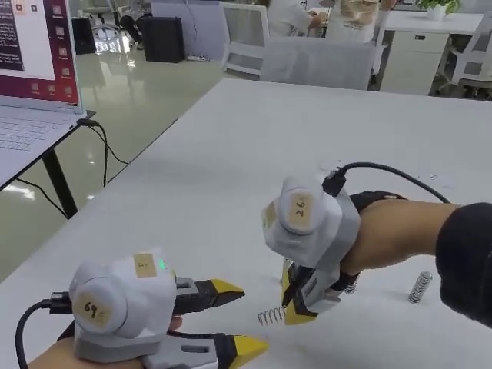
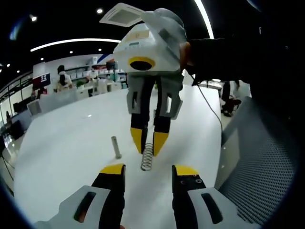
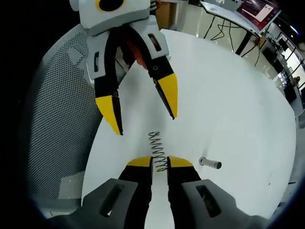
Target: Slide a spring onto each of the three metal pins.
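– Spring (image 3: 157, 149), where's it at?
– Lower ctr of the right gripper view. Your right gripper (image 3: 159, 164) is clamped on its near end, w/ the rest of the coil sticking out ahead of the tips. In the left gripper view it hangs tilted at ctr frame, free end low by the table (image 1: 307, 154). Can't tell if it touches.
– Why hold it by the end?
– Prob. so the far end is free to go over a pin (image 2: 116, 147). That pin looks upright just left of the spring in the left gripper view, apart from it, nothing on it yet.
– And my left gripper (image 1: 238, 317)?
– Released, jaws wide, btm left of the head view, aimed at the spring from the opposite side. Looks placed there to steady the free end, b/c a coil held at one end will wobble.
– Next?
– I'd say bring the free end over the pin top, line up the axis, then slide down. A second spring (image 1: 419, 286) lies at the right of the head view, well apart.
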The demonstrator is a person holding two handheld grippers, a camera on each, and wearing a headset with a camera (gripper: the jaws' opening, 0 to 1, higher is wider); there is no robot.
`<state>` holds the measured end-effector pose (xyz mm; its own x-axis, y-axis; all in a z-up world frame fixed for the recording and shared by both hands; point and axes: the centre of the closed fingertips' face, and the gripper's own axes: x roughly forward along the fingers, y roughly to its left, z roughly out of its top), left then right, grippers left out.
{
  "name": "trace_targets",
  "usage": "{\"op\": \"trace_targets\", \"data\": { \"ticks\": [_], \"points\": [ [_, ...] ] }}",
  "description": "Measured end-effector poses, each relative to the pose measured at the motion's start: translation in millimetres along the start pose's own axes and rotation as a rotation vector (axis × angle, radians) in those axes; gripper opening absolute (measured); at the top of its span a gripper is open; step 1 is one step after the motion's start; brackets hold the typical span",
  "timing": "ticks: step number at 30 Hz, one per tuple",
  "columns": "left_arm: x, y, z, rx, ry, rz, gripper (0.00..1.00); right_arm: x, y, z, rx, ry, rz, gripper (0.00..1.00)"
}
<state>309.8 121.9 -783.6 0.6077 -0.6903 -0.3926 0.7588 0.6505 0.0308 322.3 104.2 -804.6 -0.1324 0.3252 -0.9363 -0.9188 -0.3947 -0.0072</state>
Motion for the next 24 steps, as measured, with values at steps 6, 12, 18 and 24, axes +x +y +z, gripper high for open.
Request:
{"op": "trace_targets", "data": {
  "ticks": [6,12,18,24],
  "points": [
    [-3.2,3.9,10.3,-0.006,-0.042,0.013,0.26,-16.1,5.4,18.7,-0.021,-0.019,-0.022,0.08],
    [-5.2,4.3,18.4,0.016,-0.066,0.016,0.17,-18.5,7.2,27.1,-0.034,-0.011,-0.030,0.08],
    [-5.6,2.4,23.1,0.025,-0.080,0.003,0.06,-21.0,6.3,29.7,-0.035,-0.012,-0.042,0.08],
    [-5.6,0.0,25.7,0.036,-0.085,-0.009,0.03,-24.0,6.2,30.5,-0.036,-0.013,-0.049,0.08]
  ]
}}
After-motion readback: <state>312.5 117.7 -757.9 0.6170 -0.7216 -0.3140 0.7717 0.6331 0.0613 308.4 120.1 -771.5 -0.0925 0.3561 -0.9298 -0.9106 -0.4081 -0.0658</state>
